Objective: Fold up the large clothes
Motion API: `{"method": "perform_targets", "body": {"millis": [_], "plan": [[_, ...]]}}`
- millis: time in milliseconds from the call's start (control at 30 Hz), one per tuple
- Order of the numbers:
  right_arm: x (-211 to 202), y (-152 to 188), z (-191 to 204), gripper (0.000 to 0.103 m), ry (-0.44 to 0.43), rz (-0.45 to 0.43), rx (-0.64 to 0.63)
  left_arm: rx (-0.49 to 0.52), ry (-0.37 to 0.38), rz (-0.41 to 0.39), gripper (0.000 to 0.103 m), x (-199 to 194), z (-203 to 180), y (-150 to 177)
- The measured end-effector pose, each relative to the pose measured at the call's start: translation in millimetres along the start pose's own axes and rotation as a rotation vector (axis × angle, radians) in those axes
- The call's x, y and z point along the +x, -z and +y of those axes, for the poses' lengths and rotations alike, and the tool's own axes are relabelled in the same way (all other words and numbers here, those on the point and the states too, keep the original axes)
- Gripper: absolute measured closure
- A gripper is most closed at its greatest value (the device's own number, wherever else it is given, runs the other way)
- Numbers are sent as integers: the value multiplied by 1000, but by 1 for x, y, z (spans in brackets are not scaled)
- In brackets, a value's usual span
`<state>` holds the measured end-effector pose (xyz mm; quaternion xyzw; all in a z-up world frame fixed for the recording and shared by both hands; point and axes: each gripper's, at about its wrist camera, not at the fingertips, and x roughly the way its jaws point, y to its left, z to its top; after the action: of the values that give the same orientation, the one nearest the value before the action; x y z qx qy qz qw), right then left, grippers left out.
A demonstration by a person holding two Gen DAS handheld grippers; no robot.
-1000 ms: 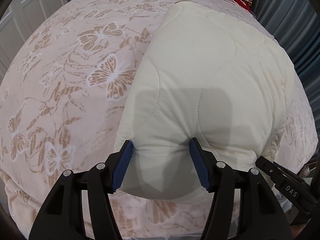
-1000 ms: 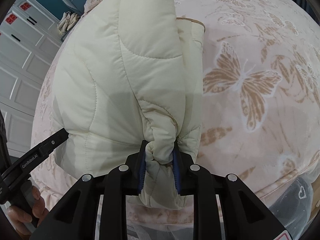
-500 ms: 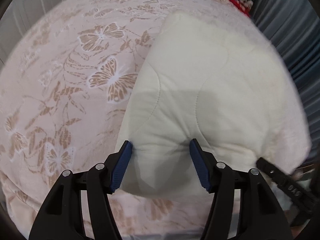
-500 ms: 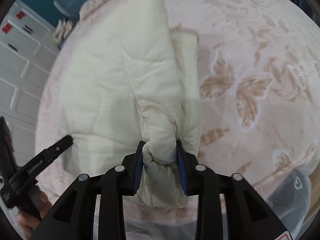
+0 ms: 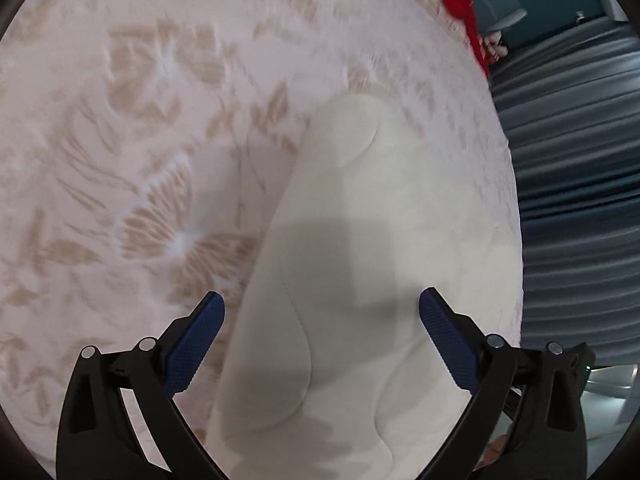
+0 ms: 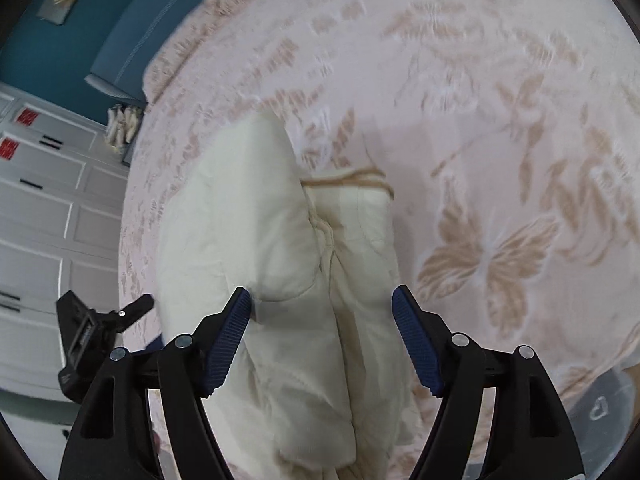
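Butterfly-print bedspread [image 5: 152, 128] fills blurred view, curtain [image 5: 572, 184] beside.

One cream quilted jacket [image 5: 360, 280] lies folded on one bed [image 5: 120, 120] with a butterfly-patterned cover. Two grippers are in view, the left gripper [image 5: 322, 320] and the right gripper [image 6: 322, 316]. One red item [image 5: 466, 12] sits at the bed's far edge.

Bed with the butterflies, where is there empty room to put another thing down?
The bedspread is bare right of the folded cream quilted jacket, around the big butterfly, and left of it too. Crowded: the jacket itself and the far corner by the red thing.
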<state>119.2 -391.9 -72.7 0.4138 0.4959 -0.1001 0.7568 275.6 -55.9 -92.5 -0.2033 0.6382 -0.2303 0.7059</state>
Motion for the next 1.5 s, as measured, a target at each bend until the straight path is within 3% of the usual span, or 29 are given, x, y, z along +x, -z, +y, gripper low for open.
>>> {"method": "perform_targets", "body": {"millis": [100,133,167,200,267,367,433,533,700,767,867,967,1067,1133,1233,1367,1500], "plan": [[16,2,3,33,13,18,-1,-15,37,5,8,12,1,3],[22,1,5,41,8,27,-4,-4,43,-4,10,12,-1,4],[27,0,8,52,4,35,-9,5,48,-14,18,11,-2,5],[31,-1,10,56,4,40,-20,15,46,-28,24,8,-3,7],[36,-4,24,76,19,28,-75,52,50,-60,46,-3,-8,12],[34,-8,55,82,32,-13,-188,106,58,-114,62,-25,-13,16],[31,-6,78,83,45,-53,-273,117,74,-171,63,-47,-13,21],[33,-3,98,85,19,-76,-356,140,28,-272,62,-72,-8,25],[48,9,78,85,79,-49,-323,113,-80,-186,53,-35,14,25],[50,13,67,75,77,-52,-293,131,-111,-189,45,-30,13,23],[39,12,56,72,54,-45,-233,140,-165,-188,45,-38,0,21],[-1,13,73,74,87,-146,-283,228,-278,-285,47,-70,-20,30],[-18,12,106,87,81,-180,-392,322,-334,-374,47,-88,-53,30],[-12,11,126,93,75,-167,-445,351,-348,-367,48,-77,-65,25],[18,9,146,98,168,-149,-512,359,-387,-315,53,-47,-69,15],[51,7,130,102,279,-130,-513,354,-424,-277,53,-23,-67,14],[75,4,102,103,300,-101,-466,380,-448,-275,52,-6,-66,21]]}}
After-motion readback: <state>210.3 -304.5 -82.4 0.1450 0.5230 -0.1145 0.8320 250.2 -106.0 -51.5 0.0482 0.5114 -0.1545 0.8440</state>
